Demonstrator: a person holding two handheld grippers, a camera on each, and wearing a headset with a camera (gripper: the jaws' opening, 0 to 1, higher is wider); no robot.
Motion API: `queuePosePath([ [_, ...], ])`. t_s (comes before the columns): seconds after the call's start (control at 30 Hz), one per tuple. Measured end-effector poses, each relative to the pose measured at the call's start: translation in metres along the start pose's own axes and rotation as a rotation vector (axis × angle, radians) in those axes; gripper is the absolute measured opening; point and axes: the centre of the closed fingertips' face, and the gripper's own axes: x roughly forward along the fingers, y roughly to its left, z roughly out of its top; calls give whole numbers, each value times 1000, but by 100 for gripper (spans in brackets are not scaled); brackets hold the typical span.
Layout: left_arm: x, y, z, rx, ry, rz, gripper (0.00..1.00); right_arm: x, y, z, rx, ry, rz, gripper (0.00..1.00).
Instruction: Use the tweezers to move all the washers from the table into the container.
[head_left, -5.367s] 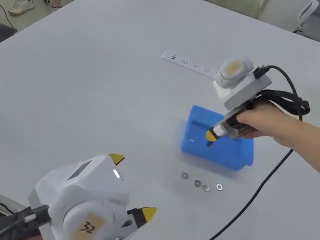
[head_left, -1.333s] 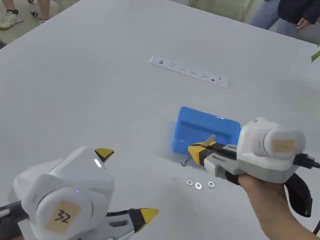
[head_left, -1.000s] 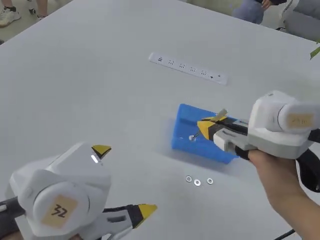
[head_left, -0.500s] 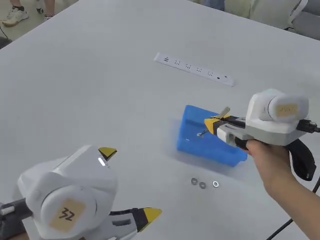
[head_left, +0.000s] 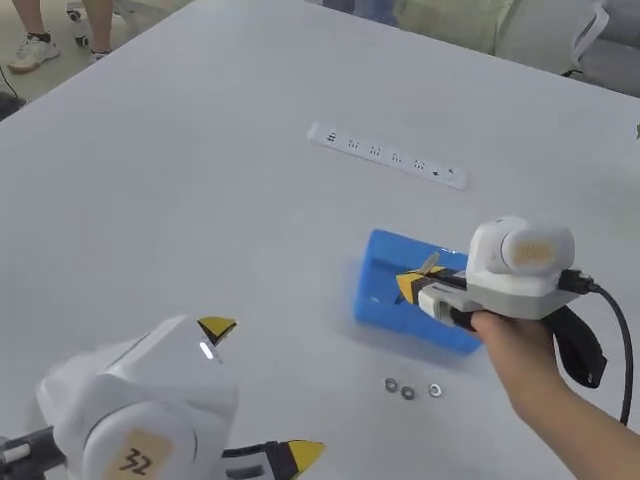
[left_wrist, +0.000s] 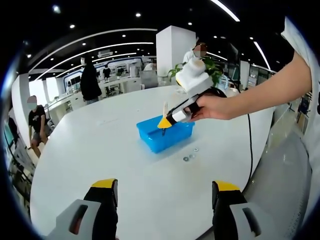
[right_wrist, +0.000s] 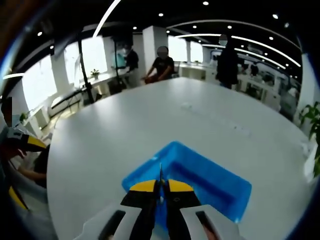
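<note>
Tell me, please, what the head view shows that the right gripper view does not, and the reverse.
Head view: three washers in a row on the table, apart from the container, and the hand that holds the right gripper. Right gripper view: the ceiling lights and people across the room. Both: the blue container, the white table, and the right gripper shut on the tweezers, whose tip is over the container.

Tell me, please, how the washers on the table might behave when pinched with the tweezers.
The washers look small, flat and shiny, so probably light and slippery in the tweezers. Lying flat on the smooth table, they may slide when nudged.
</note>
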Motion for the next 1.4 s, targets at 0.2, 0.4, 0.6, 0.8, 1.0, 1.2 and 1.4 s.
queuePosePath([
  [0.2, -3, 1, -1, 5, 5, 7, 78, 4, -4, -9, 1, 21, -2, 3],
  [0.4, -5, 1, 2, -7, -13, 16, 81, 5, 1, -5, 5, 15, -1, 3],
  [0.6, -6, -2, 1, 3, -4, 16, 83, 5, -1, -6, 1, 22, -14, 4],
  [0.8, -9, -2, -2, -5, -2, 20, 86, 1, -1, 6, 12, -13, -17, 4],
  [1.0, -10, -4, 2, -22, -18, 12, 88, -13, 5, 20, 27, -52, -13, 4],
  [1.2, -11, -8, 2, -19, -20, 6, 90, -51, 23, 34, 55, -136, -9, 3],
  [1.4, -9, -14, 3, -62, -32, -9, 93, -72, 35, 28, 72, -166, -3, 3],
])
